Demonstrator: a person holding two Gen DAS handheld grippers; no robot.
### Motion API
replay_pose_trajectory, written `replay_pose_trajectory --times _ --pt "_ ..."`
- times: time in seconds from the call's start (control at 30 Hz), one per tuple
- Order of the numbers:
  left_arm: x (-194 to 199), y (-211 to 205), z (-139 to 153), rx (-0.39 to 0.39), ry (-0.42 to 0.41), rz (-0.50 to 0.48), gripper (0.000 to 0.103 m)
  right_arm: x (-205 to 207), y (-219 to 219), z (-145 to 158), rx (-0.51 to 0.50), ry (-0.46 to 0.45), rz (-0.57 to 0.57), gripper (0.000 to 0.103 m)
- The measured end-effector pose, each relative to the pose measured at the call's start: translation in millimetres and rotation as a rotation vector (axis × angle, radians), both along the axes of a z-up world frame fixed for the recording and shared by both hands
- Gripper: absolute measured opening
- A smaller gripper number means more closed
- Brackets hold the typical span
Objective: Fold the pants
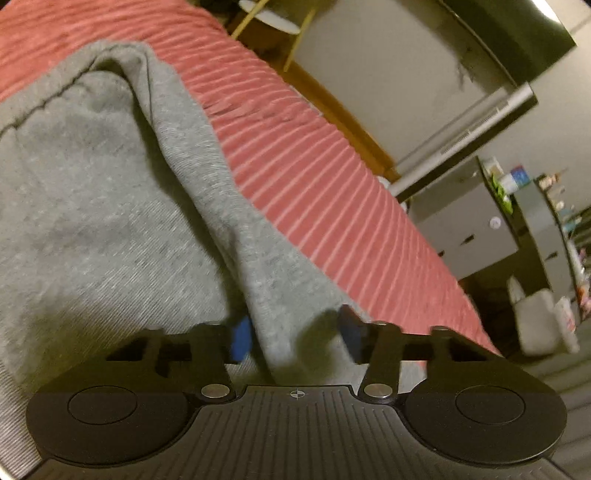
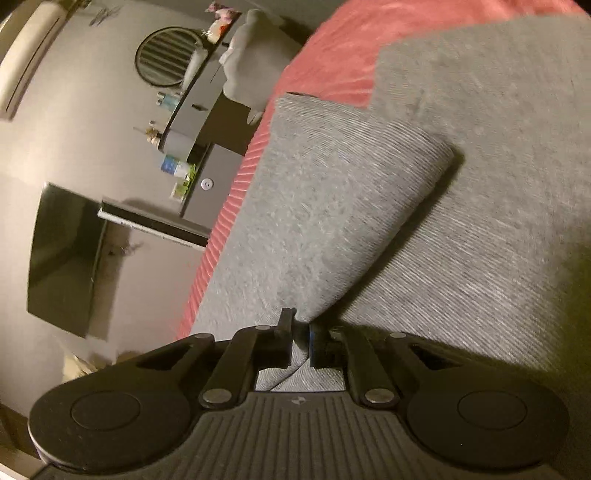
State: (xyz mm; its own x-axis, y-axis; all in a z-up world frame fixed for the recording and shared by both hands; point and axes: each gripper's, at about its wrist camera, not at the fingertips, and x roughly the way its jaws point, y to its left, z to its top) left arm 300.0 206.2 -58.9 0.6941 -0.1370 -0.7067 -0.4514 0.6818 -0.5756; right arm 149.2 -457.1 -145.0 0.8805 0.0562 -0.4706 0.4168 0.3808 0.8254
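A bed with a red ribbed bedspread fills the middle of the room. Past its far edge stands a grey chest of drawers with small bottles and boxes cluttering its top. On the pale grey wall hang a dark flat screen and a round mirror with a black rim. Near the bed's corner stands a small white round table with yellow legs. The light is dim and yellowish.

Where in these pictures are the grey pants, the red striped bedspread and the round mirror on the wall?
grey pants (image 1: 92, 192): left wrist view, on the broad flat fabric.
red striped bedspread (image 1: 314, 177): left wrist view, on its bare ribbed surface.
round mirror (image 2: 166, 55): right wrist view, on the middle of the glass.
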Motion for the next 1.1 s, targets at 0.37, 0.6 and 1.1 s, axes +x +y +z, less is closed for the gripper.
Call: replay_pose_trajectory --times 0.37,0.6,1.1 --pt "-11.5 29.9 -32.9 -0.195 -0.192 0.037 0.06 4.3 -4.7 0.2 0.018 -0.004 0.002 0.008" --pt "-3.9 33.1 -21.6 -0.22 -0.137 0.01 0.008 9.2 -12.7 5.2 0.037 -0.018 -0.021 0.031" --pt "-68.1 37.5 91.7 -0.174 -0.337 -0.108 0.007 9.9 -29.0 85.0 -0.118 -0.054 -0.004 0.004"
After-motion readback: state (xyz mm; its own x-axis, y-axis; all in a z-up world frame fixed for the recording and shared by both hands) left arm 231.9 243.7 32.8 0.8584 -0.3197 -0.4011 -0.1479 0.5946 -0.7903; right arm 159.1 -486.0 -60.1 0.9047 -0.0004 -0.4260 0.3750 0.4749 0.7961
